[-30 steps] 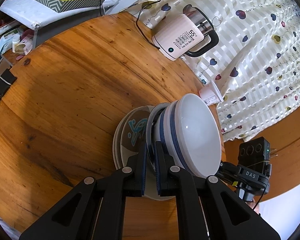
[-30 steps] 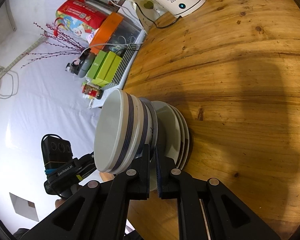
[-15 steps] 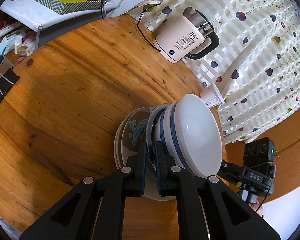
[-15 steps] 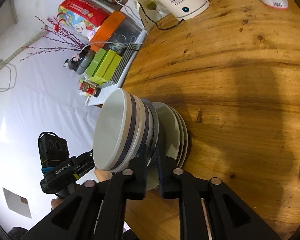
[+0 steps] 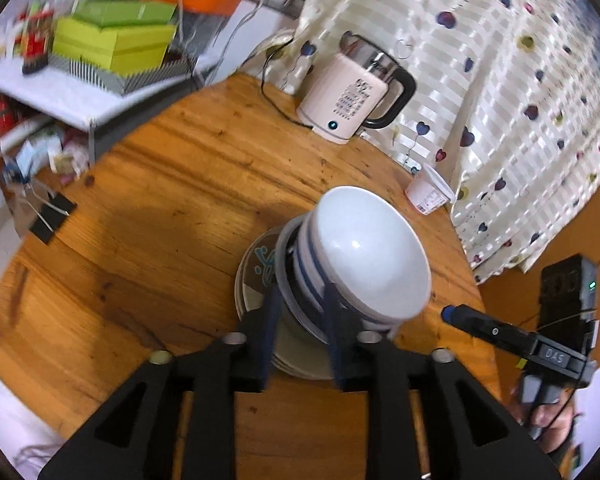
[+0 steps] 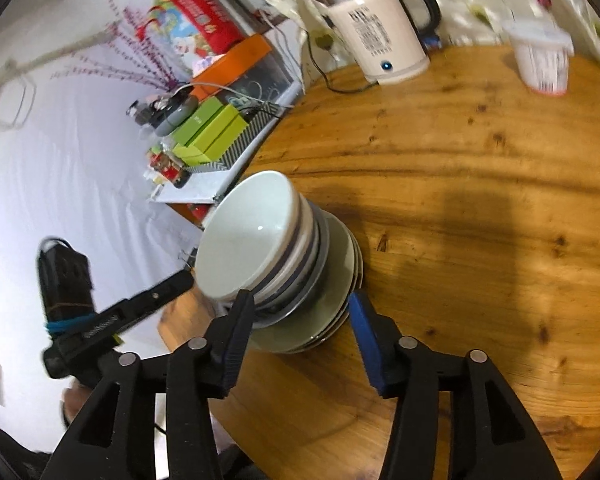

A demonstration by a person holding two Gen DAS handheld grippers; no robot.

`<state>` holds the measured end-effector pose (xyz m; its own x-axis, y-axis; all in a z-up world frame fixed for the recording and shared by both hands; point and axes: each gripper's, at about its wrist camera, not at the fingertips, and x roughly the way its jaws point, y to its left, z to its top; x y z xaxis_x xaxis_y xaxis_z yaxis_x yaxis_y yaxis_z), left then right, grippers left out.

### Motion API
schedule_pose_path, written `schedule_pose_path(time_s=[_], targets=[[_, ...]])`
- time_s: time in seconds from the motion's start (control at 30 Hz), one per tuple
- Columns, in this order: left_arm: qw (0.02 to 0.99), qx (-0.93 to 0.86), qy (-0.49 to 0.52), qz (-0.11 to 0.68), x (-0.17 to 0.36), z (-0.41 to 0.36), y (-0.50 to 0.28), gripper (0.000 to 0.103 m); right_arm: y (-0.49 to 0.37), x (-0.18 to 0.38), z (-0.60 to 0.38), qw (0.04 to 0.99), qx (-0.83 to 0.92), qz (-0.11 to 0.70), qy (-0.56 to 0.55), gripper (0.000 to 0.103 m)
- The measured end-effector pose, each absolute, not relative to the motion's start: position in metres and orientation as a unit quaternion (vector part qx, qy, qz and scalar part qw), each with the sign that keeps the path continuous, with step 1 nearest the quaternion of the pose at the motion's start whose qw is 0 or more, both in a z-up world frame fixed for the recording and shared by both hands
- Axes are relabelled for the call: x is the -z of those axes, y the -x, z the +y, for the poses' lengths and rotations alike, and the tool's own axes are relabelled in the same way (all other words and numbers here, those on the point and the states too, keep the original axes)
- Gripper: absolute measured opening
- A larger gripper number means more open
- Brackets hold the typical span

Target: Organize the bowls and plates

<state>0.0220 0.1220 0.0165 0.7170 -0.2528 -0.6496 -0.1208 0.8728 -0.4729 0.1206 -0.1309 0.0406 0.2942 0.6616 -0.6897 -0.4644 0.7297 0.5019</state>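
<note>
Bare wooden table (image 5: 148,240) spreads wide to my left; its round edge curves close on my right. My left gripper (image 5: 300,336) and right gripper (image 6: 300,320) are both opening, jaws parted, straddling the stack of bowls (image 5: 364,252) on plates (image 5: 252,280) near that edge.

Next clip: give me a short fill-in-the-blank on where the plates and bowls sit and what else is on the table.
1. The nested bowls rest on a stack of ____.
2. The plates stand on a round ____ table.
3. The corded appliance at the table's far edge is an electric ____.
4. The left tool and the right tool are opening, each with its fingers on either side of the stack's ____.

Missing words: plates; wooden; kettle; edge
</note>
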Motion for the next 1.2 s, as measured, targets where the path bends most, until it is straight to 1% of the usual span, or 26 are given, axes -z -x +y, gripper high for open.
schedule_pose_path(time_s=[0.07, 0.3, 0.33, 0.4, 0.43, 0.77, 0.87, 1.2], targets=[[0.901, 0.035, 0.229, 0.368, -0.022, 0.113, -0.016, 0.037, -0.111, -0.047, -0.129, 0.808, -0.348, 0.468, -0.082, 0.058], [0.918, 0.03, 0.165, 0.358, -0.029, 0.084, 0.003, 0.038, -0.075, -0.057, -0.118, 0.839, -0.328, 0.434, 0.003, 0.071], [0.92, 0.028, 0.16, 0.358, -0.029, 0.081, 0.004, 0.038, -0.069, -0.056, -0.117, 0.841, -0.328, 0.431, 0.012, 0.072], [0.921, 0.024, 0.151, 0.358, -0.03, 0.076, 0.007, 0.044, -0.063, -0.056, -0.115, 0.843, -0.325, 0.429, 0.024, 0.073], [0.922, 0.018, 0.146, 0.357, -0.03, 0.075, 0.008, 0.045, -0.06, -0.055, -0.115, 0.843, -0.324, 0.428, 0.027, 0.074], [0.922, -0.014, 0.103, 0.372, -0.024, 0.06, 0.013, 0.045, -0.045, -0.046, -0.1, 0.846, -0.31, 0.429, 0.067, 0.076], [0.921, -0.017, 0.094, 0.379, -0.02, 0.057, 0.012, 0.045, -0.043, -0.042, -0.097, 0.847, -0.305, 0.428, 0.078, 0.081], [0.911, -0.024, 0.107, 0.398, -0.007, 0.059, 0.009, 0.045, -0.046, -0.031, -0.095, 0.849, -0.29, 0.432, 0.091, 0.082]])
